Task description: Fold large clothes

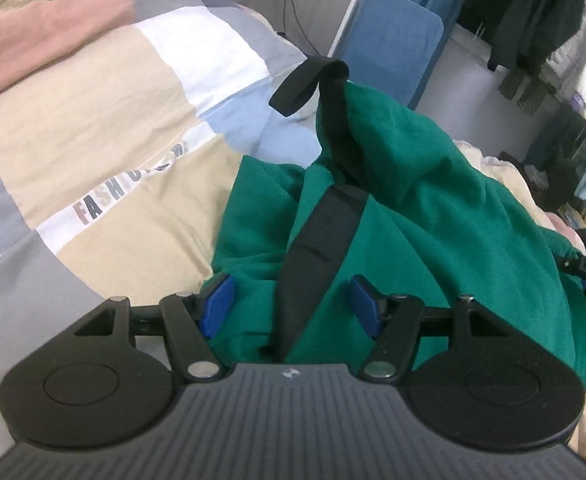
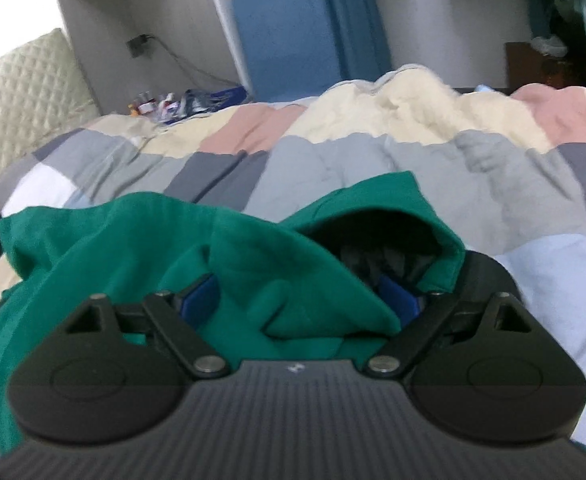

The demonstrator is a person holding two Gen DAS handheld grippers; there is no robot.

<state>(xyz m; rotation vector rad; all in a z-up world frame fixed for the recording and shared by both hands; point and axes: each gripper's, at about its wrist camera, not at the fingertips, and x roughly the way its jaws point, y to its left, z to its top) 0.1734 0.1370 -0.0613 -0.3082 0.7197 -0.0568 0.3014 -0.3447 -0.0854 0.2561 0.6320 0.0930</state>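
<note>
The bunched green fleece garment with black trim [image 1: 413, 208] lies on the patchwork-quilted bed [image 1: 93, 160]. Both the left gripper [image 1: 291, 306] and right gripper [image 2: 299, 302] stand with jaws apart, fabric between, unclamped. Lifting now risks the garment slipping free.

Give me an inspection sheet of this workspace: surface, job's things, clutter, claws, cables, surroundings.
Surface: a bed covered by a patchwork duvet in grey, beige, pink, white and pale blue blocks.
Job's things: a green garment with black straps, bunched up and not yet folded.
Clutter: small items on the floor beyond the bed, too blurred to name.
Claws: left claw stands open with green cloth and a strap between its pads; right claw stands open with a green fold between its pads.
Cables: a dark cable runs down the grey wall.
Surroundings: a blue padded panel, hanging clothes, a quilted headboard.
</note>
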